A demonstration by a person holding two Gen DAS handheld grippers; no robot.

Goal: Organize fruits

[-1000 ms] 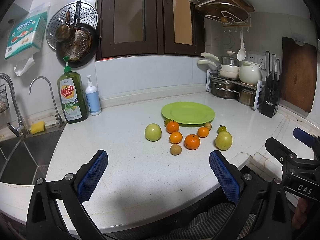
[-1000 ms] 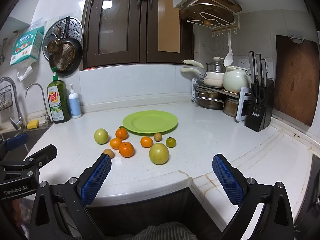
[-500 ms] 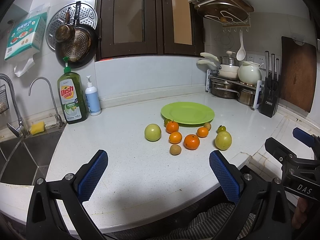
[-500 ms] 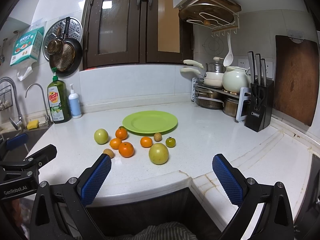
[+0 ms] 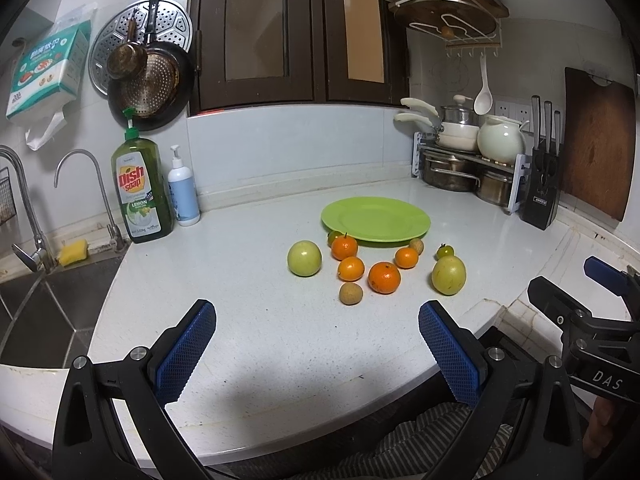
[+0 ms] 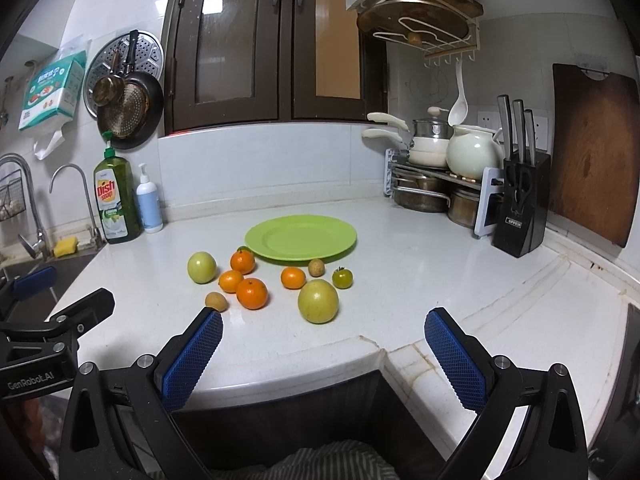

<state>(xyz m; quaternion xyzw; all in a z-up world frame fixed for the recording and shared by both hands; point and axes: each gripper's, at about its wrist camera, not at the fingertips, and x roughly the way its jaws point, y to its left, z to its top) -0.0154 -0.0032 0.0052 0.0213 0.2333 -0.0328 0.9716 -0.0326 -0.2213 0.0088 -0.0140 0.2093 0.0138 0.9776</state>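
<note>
Fruits (image 6: 252,293) sit loose on the counter (image 5: 248,344) just in front of the empty green plate (image 6: 300,240); round, firm, roll-prone, so pinch across the widest part; left gripper (image 5: 316,344) and right gripper (image 6: 324,354) both spread, holding nothing.

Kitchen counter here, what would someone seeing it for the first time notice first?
Probably the bright green plate, bare, in the middle of the white counter. Just in front of it lies a loose scatter of fruit: orange mandarins between two larger yellow-green fruits. Nearest the cameras, the left gripper and right gripper frame the view, both open and empty.
</note>
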